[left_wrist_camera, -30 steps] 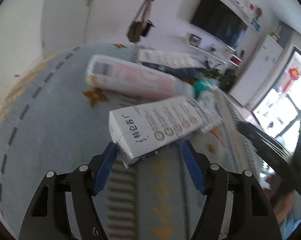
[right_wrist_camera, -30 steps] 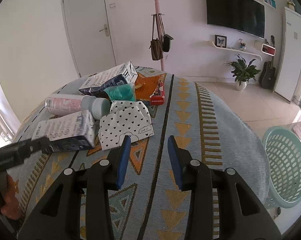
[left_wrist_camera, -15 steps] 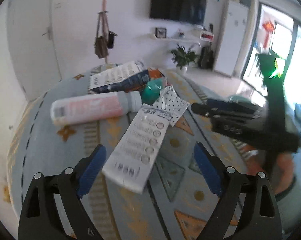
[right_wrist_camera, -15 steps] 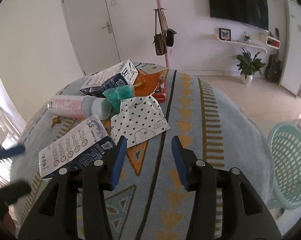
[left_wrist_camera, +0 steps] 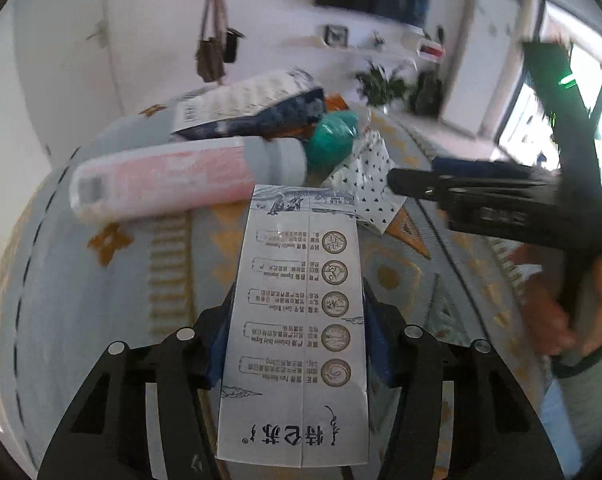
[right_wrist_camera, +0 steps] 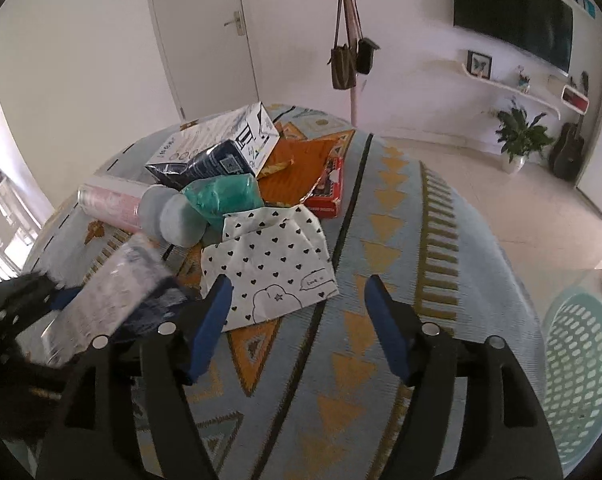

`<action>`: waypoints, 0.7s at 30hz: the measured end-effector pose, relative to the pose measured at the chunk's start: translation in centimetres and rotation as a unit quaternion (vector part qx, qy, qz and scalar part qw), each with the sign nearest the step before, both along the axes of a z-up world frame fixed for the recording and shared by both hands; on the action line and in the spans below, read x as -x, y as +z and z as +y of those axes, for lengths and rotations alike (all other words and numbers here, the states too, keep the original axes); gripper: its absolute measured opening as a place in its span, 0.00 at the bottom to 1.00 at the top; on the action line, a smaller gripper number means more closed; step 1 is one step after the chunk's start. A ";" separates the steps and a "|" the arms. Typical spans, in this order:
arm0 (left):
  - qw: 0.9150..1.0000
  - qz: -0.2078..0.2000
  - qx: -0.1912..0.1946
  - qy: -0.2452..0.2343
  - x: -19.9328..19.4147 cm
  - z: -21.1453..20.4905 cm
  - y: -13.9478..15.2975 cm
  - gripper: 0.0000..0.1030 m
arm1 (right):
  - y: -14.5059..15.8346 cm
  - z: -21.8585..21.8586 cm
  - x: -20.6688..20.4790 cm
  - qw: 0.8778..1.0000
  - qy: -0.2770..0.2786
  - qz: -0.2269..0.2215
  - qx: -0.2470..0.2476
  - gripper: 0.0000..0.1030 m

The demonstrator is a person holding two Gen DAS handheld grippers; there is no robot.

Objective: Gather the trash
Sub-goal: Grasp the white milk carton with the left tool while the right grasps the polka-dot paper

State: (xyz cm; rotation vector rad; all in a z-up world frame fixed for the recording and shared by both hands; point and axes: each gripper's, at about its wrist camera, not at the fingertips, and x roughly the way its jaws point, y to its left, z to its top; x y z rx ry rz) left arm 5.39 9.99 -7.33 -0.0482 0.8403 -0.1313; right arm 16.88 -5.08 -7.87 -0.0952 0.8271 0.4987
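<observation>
Trash: lying in a loose heap on the patterned surface (right_wrist_camera: 401, 240), toward its far edge. Holding a white milk carton (left_wrist_camera: 301, 320) lengthwise in the left gripper (left_wrist_camera: 297, 308), with the blue pads (left_wrist_camera: 221, 336) pressing on both long sides after just closing in on it. Printed face turning up, far end pointing to twelve o'clock in the left wrist view.

Seeing, from that carton, a pink bottle (left_wrist_camera: 161, 180) lying on its side at ten o'clock, touching the carton's far end or just beside it, cannot tell which. Also a second carton (left_wrist_camera: 253, 108), white and dark blue, behind the bottle at eleven o'clock. Also a crumpled teal bag (left_wrist_camera: 333, 140) at twelve o'clock, against the bottle's grey cap, and a heart-printed paper (left_wrist_camera: 365, 168) at one o'clock.

Holding the right gripper (right_wrist_camera: 299, 286) fairly wide, jaws having just been opening, with nothing between the pads, hovering by the near edge of the heart-printed paper. Finding an orange wrapper (right_wrist_camera: 297, 164) and a red packet (right_wrist_camera: 329, 188) at twelve o'clock from that paper in the right wrist view.

Standing off the surface at four o'clock, well apart from the heap: a pale green basket (right_wrist_camera: 577, 360). Gripping the right gripper's handle at three o'clock in the left wrist view: a hand (left_wrist_camera: 553, 320).
</observation>
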 end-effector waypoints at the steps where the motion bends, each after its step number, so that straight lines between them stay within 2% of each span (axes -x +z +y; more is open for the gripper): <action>1: 1.000 -0.012 0.004 0.008 0.8 0.4 0.1 0.51 | -0.1 0.3 -0.2 1.000 0.001 0.002 0.001 0.70; 5: 0.998 -0.038 0.027 0.041 2.7 2.1 -0.2 0.51 | -0.4 1.3 -1.5 1.000 0.002 0.006 0.007 0.88; 9: 0.996 -0.036 0.060 0.049 2.8 2.9 -0.3 0.51 | -2.0 2.8 -3.2 0.999 0.005 0.034 0.041 0.90; 11: 0.996 -0.040 0.058 0.045 3.2 3.0 -0.2 0.51 | -2.5 3.8 -3.5 0.997 0.009 0.037 0.069 0.92; 13: 0.997 -0.040 0.053 0.042 3.2 2.5 -0.2 0.51 | -2.5 4.1 -3.4 0.997 0.013 0.035 0.072 0.92; 15: 0.997 -0.040 0.046 0.038 2.9 2.1 -0.4 0.51 | -2.6 4.5 -3.3 0.996 0.016 0.032 0.078 0.89; 16: 0.998 -0.041 0.044 0.037 2.8 2.0 -0.3 0.51 | -2.5 4.5 -3.2 0.997 0.021 0.031 0.073 0.84; 17: 0.998 -0.041 0.041 0.037 2.6 1.8 -0.4 0.51 | -2.5 4.4 -3.0 0.997 0.022 0.028 0.072 0.75; 21: 0.998 -0.044 0.035 0.043 2.3 1.8 -0.4 0.51 | -2.1 4.1 -1.7 0.997 0.027 0.011 0.066 0.48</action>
